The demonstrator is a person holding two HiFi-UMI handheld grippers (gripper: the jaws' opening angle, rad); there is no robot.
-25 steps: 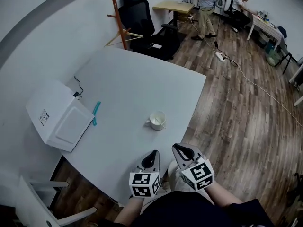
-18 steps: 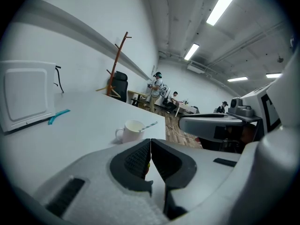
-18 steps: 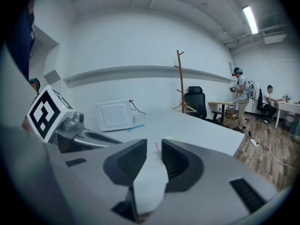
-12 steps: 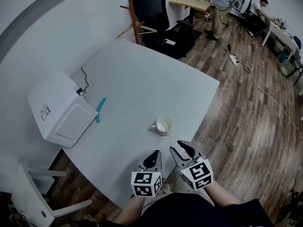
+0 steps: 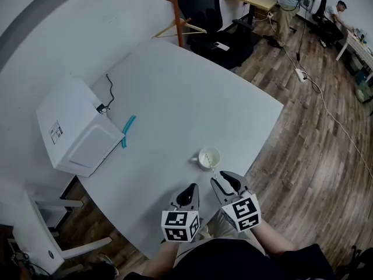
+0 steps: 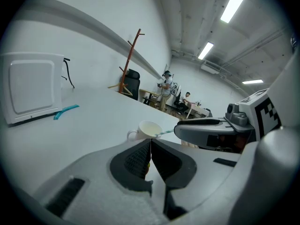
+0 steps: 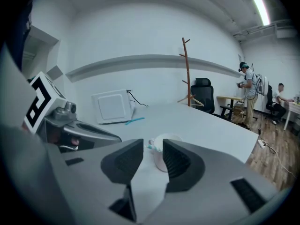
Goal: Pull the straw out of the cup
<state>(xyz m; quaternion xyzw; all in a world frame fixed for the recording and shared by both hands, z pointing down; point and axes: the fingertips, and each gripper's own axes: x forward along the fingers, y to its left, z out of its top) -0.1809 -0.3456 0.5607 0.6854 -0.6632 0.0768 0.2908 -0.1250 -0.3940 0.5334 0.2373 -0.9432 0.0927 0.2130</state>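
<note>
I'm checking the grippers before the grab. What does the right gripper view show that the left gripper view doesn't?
Only the right gripper view: the right gripper with jaws just opened and apart, the straw seen through the gap. Only the left gripper view: the left gripper with jaws together, empty. Both: the cup, the white box, the coat stand.

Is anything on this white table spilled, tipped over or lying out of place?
Nothing is spilled. The white cup stands upright, its striped straw leaning over the rim. Only a teal strip lies loose beside the white box.
</note>
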